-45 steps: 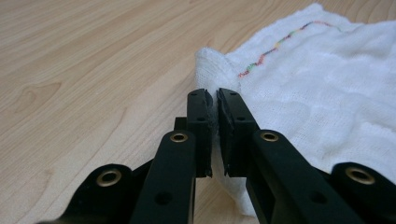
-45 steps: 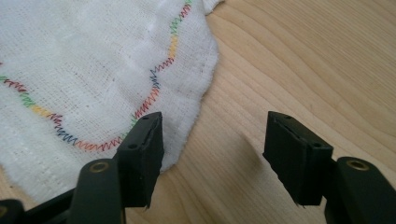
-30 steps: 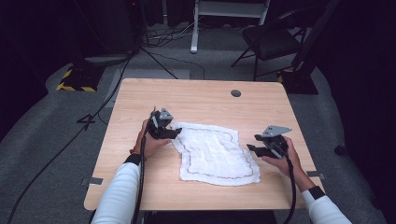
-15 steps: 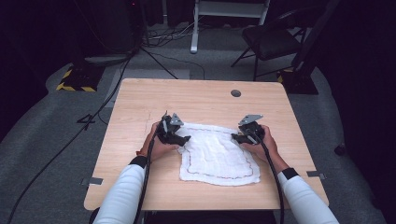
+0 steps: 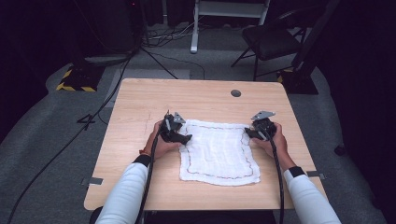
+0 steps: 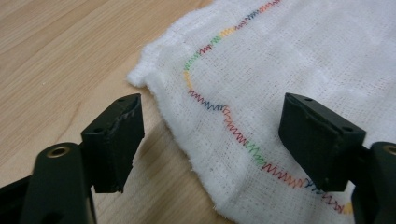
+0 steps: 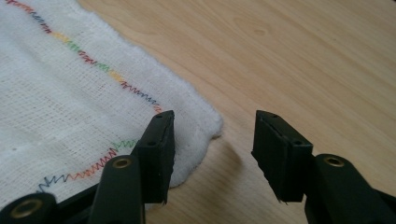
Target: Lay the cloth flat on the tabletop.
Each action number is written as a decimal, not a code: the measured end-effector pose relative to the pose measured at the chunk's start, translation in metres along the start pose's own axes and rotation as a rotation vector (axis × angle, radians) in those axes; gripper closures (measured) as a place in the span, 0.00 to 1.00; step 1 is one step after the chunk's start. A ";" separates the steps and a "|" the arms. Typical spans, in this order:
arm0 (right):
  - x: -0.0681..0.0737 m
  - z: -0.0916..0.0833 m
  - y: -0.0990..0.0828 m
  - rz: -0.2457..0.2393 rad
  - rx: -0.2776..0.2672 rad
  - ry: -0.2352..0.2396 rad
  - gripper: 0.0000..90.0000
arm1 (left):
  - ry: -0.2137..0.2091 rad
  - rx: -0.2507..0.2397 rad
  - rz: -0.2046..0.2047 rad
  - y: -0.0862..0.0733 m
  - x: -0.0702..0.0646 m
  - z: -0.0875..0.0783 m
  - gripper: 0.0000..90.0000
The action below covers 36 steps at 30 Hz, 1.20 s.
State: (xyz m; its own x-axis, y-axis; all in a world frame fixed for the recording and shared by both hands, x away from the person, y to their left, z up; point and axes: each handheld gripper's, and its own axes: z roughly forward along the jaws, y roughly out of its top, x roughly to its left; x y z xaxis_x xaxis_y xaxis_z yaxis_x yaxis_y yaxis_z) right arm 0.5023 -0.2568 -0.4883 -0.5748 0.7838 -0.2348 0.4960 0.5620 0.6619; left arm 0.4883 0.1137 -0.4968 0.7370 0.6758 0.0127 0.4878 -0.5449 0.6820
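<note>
A white cloth (image 5: 217, 151) with a multicoloured zigzag stitch line lies flat on the wooden table (image 5: 140, 102). My left gripper (image 5: 184, 139) is at its far left corner and my right gripper (image 5: 249, 134) at its far right corner. In the left gripper view the left gripper (image 6: 212, 112) is open, its jaws having just been opening. The edge of the cloth (image 6: 303, 56) lies between and below them, unpinched. In the right gripper view the right gripper (image 7: 212, 128) is open, its jaws having just closed a little. The corner of the cloth (image 7: 60, 93) lies between them, untouched by the pads.
A round grommet (image 5: 236, 93) sits in the tabletop near the far edge. Beyond the table stand a dark chair (image 5: 271, 39) and a white stand (image 5: 194, 28), with cables on the grey floor. Bare wood surrounds the cloth.
My right hand has moved left and away from me, from the cloth's right side to its far right corner. My left hand has shifted slightly right onto the far left corner.
</note>
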 end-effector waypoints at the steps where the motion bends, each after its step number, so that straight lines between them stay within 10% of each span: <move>1: -0.001 0.001 0.000 0.007 -0.007 0.005 0.59 | 0.002 -0.001 -0.001 0.001 0.001 0.002 0.23; 9: -0.010 0.003 -0.004 0.135 -0.032 0.184 0.54 | -0.018 -0.008 -0.050 0.006 0.007 0.008 0.21; 10: -0.015 0.002 -0.001 0.218 -0.050 0.258 0.53 | -0.019 -0.016 -0.052 0.007 0.008 0.006 0.21; 21: -0.011 0.013 0.006 0.163 -0.005 0.204 0.59 | -0.020 -0.001 -0.062 0.006 0.013 0.009 0.22; 28: -0.003 0.010 0.006 0.146 -0.019 0.246 0.89 | -0.094 0.008 -0.013 0.010 0.007 0.004 0.69; 36: -0.001 -0.010 0.012 0.117 -0.081 0.215 0.94 | -0.063 -0.098 0.038 0.016 0.001 -0.022 0.96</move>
State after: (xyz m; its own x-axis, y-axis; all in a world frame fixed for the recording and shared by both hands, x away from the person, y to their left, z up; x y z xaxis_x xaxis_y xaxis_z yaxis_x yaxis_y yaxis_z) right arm 0.5021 -0.2537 -0.4731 -0.6459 0.7635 -0.0021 0.5187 0.4409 0.7325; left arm 0.4866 0.1166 -0.4695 0.7836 0.6212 -0.0038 0.4132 -0.5166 0.7499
